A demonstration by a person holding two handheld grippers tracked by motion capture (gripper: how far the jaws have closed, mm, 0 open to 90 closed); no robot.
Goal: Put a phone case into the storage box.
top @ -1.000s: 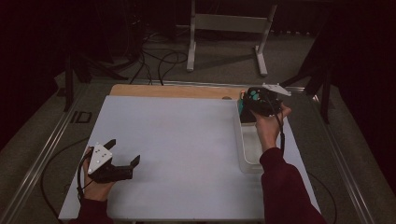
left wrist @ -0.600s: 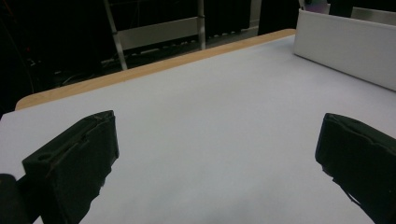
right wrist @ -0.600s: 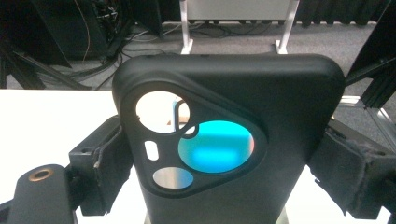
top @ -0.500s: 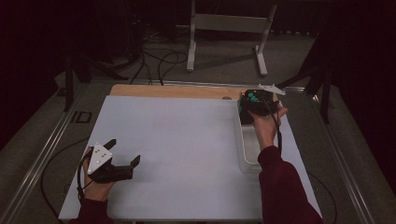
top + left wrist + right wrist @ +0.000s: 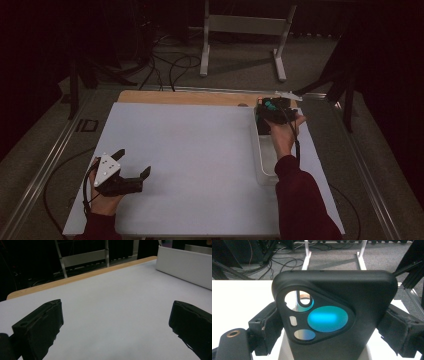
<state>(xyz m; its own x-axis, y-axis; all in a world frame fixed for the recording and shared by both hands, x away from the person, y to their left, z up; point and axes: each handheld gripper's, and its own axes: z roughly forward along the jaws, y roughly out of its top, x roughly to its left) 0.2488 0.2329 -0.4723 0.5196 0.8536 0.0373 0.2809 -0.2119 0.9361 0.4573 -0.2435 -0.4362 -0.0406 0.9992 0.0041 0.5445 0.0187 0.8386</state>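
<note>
A black phone case (image 5: pixel 332 315) with a teal disc and camera cut-outs stands upright between the jaws of my right gripper (image 5: pixel 334 331), which is shut on its two sides. From above, that right gripper (image 5: pixel 271 111) holds the phone case (image 5: pixel 270 105) over the far end of a white bin (image 5: pixel 259 159) at the table's right. My left gripper (image 5: pixel 134 161) rests near the front left of the white table top (image 5: pixel 190 145), open, with nothing between its jaws. In the left gripper view the left gripper (image 5: pixel 115 322) faces bare table, with the bin's wall (image 5: pixel 185 265) at the far right.
A wooden strip (image 5: pixel 180 97) runs along the table's far edge. Beyond it are a metal stand (image 5: pixel 245 30) and loose cables (image 5: pixel 165 65) on the floor. Rails run along both sides of the table.
My right gripper has shifted slightly left with the phone case, staying over the bin's far end. The left gripper has hardly moved.
</note>
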